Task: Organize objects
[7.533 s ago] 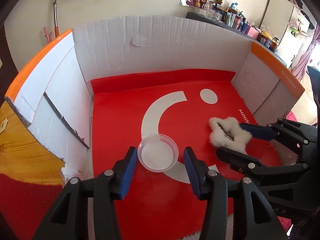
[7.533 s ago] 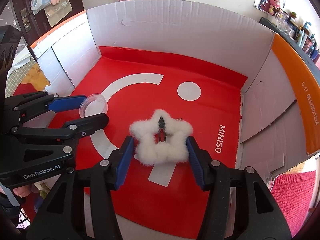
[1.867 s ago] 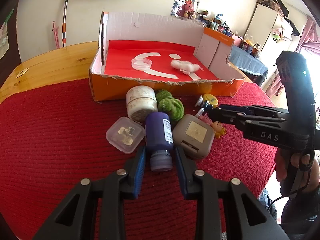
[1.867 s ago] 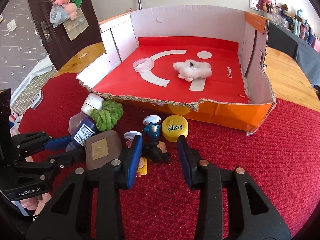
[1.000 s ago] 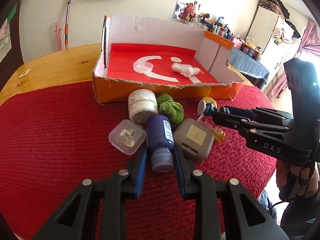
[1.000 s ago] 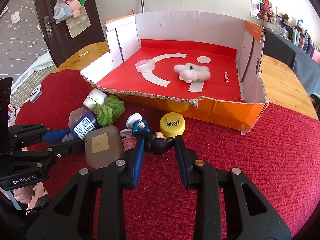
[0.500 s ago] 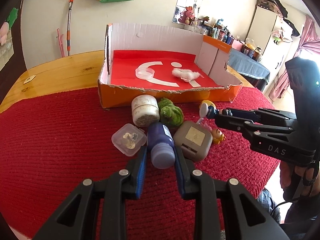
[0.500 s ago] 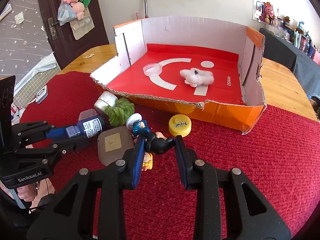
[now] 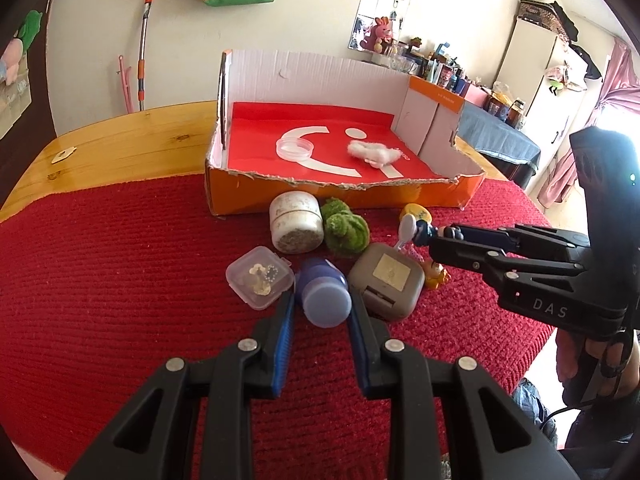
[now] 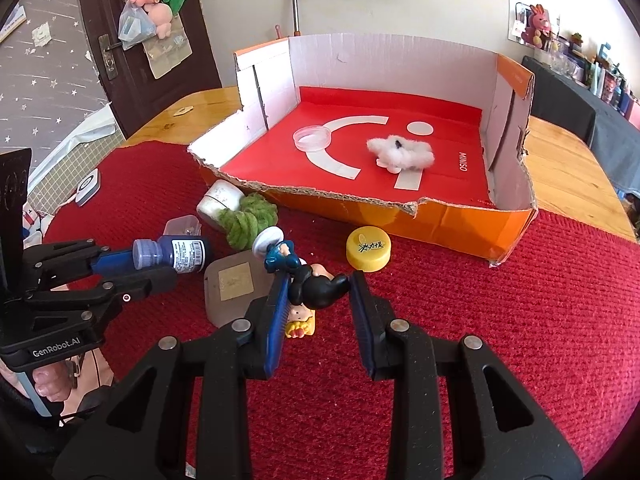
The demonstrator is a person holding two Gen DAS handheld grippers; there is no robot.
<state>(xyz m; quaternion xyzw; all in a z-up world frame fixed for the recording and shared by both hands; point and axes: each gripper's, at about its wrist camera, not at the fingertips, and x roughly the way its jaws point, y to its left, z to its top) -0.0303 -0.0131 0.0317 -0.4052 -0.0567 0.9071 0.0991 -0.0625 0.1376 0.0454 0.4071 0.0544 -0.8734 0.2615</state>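
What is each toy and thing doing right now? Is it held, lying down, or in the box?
Left gripper: shut on the blue bottle.
Blue bottle: held, lifted, lying level.
Right gripper: shut on the mouse figure.
Mouse figure: held, lifted.
Box: open, front wall torn.
Clear dish: in the box.
White fluffy star: in the box.
Yellow cap: on the red cloth.

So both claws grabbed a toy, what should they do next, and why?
Probably carry both over the torn front wall of the box and set them on its red floor. The left gripper is shut on the blue bottle, the right gripper on the black-eared figurine, and the clear dish and fluffy star already lie inside.
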